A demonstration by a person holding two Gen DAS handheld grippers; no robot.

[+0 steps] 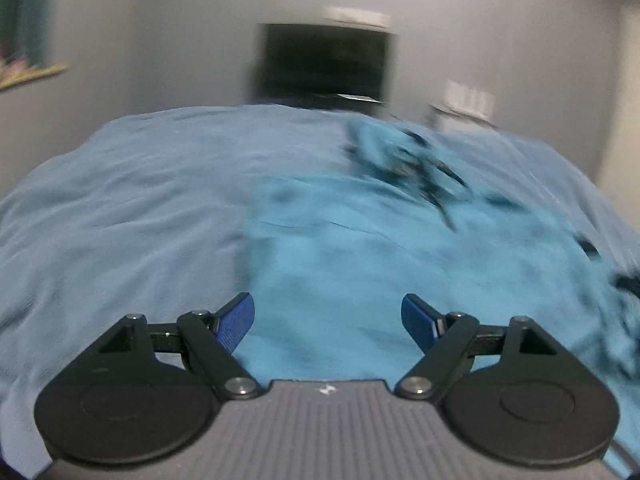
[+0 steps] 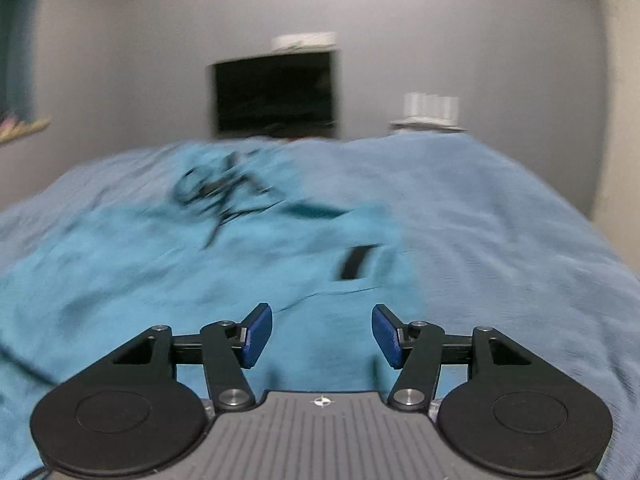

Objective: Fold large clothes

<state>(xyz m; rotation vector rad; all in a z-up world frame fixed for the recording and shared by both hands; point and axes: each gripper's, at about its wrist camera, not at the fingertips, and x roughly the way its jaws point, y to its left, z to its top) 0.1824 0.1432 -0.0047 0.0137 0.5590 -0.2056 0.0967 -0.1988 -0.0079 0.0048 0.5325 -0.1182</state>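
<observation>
A broad pale-blue bedspread (image 1: 120, 208) fills both views, running away to a grey wall (image 1: 160, 40) at the far side. On it lies the garment (image 1: 360, 272) — brighter turquoise, rumpled, with dark tangled markings (image 1: 416, 176) at its far end. In the left wrist view it covers the middle and right of the bed; in the right wrist view it covers the left and middle.

Against the far wall stands a dark screen (image 2: 276, 96), and to its right a small white stand (image 2: 430, 114), blurred.

Now the tools. The left gripper (image 1: 328, 318) hangs over the near edge of the garment with its jaws spread wide, nothing between the blue pads (image 1: 236, 326) but cloth lying below — no grip. The right gripper (image 2: 322, 334) shows a narrower gap, its jaws apart, pads (image 2: 258, 336) clear of the fabric, holding nothing.

Only the right wrist view catches a short dark strap (image 2: 356, 262) on the garment near its right edge. Only the left wrist view shows dark patches (image 1: 626, 284) at the garment's far right, too smeared to make out.
</observation>
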